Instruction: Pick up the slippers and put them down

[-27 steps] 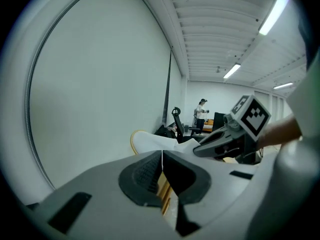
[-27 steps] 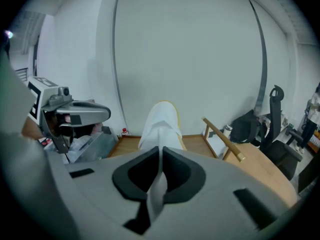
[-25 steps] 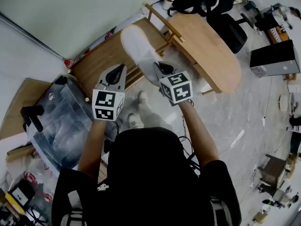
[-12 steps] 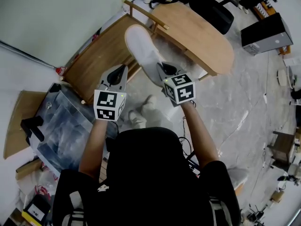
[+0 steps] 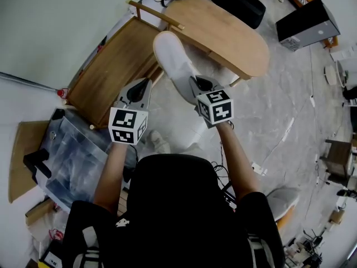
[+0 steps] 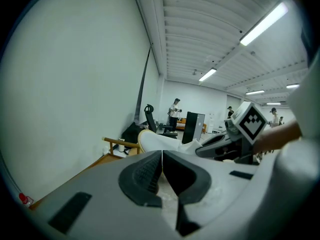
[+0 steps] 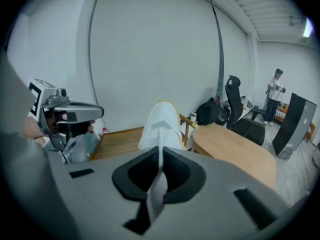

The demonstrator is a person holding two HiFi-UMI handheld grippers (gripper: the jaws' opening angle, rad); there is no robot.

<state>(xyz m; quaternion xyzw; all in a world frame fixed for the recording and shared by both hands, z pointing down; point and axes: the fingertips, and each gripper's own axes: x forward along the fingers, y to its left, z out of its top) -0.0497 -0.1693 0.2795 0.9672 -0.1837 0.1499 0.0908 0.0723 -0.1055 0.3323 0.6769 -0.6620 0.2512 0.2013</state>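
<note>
The right gripper (image 5: 196, 84) is closed on a thin white fold of the slipper (image 5: 173, 57). The slipper hangs in the air above the floor (image 5: 268, 116), near the edge of the wooden platform (image 5: 109, 74). The left gripper (image 5: 146, 82) has its jaws together, with nothing between them.

I judge the step in hand is carrying the slipper to a place to put it down. To do it well, the grip should not loosen before the sole has support, because only a small fold is pinched and the long body can swing. It is better to lower slowly, let the far end touch first, and then open.

The long axis of the slipper runs straight away from the right gripper. Its rounded far end points up and left in the head view, toward the wall. Whether that end is toe or heel I cannot tell
</note>
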